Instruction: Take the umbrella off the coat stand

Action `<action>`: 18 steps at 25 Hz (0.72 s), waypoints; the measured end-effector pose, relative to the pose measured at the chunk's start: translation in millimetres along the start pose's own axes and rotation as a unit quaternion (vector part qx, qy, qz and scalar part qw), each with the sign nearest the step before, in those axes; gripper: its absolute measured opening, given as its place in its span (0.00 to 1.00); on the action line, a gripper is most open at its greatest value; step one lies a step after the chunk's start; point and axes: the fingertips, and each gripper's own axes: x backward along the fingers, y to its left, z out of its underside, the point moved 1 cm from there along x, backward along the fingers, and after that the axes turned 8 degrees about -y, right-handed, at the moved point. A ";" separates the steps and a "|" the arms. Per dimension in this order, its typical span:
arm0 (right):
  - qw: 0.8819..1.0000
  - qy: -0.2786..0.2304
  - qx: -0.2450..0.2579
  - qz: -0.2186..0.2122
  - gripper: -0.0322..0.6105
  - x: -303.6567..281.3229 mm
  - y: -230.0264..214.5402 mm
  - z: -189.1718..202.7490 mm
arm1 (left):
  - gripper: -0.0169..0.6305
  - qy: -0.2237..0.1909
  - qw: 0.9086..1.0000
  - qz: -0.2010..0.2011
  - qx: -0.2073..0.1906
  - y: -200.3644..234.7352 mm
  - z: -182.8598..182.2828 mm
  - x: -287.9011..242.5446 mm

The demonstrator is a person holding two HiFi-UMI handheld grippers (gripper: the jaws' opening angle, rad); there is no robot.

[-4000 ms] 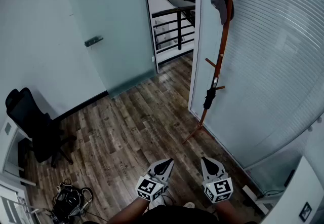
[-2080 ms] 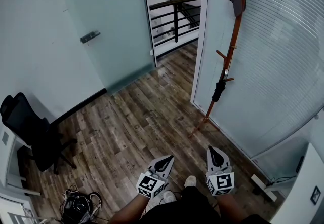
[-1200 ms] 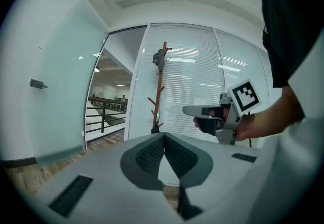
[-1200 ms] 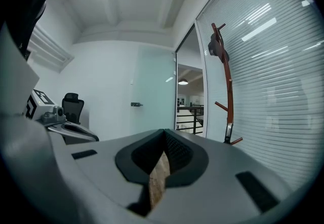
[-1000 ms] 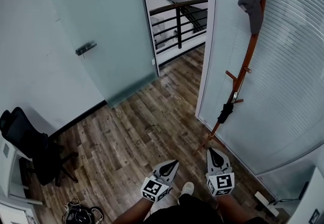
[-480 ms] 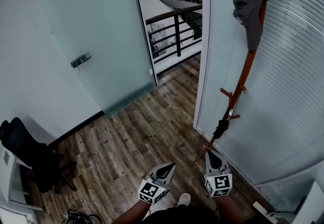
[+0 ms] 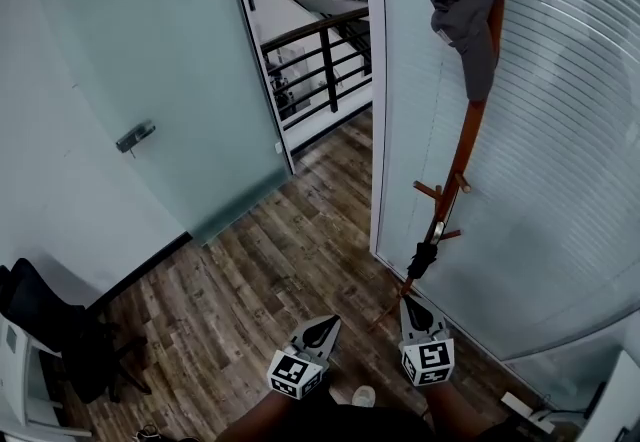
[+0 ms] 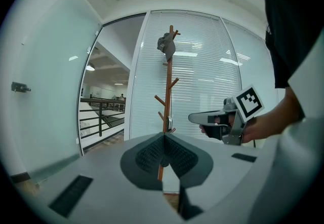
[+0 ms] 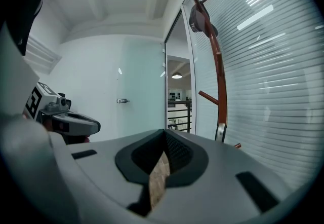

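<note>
Room with wood-plank floor. Frosted glass door at left, beside an open doorway onto a black railing. Glass wall with horizontal blinds at right. Black office chair at lower left.

Wooden coat stand upright against the glass wall, grey cap hung near its top. Folded black umbrella hung from a low peg on the coat stand, clear of the floor.

Left gripper: jaws pressed together, nothing between them, well left of the umbrella. Right gripper: jaws pressed together, empty, tip near and below the umbrella, not touching it.
</note>
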 end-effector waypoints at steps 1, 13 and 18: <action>1.000 -0.005 0.002 0.003 0.06 -2.2 -2.0 -2.9 | 0.05 0.001 1.000 0.006 0.001 2.9 0.1 -5.8; 0.997 -0.014 -0.006 0.075 0.06 -64.9 -38.9 -27.3 | 0.05 -0.003 0.994 0.110 -0.026 69.8 -30.1 -114.9; 0.991 -0.003 -0.026 0.130 0.06 -79.4 -54.4 -20.0 | 0.05 -0.005 0.988 0.152 -0.023 91.0 -34.2 -147.3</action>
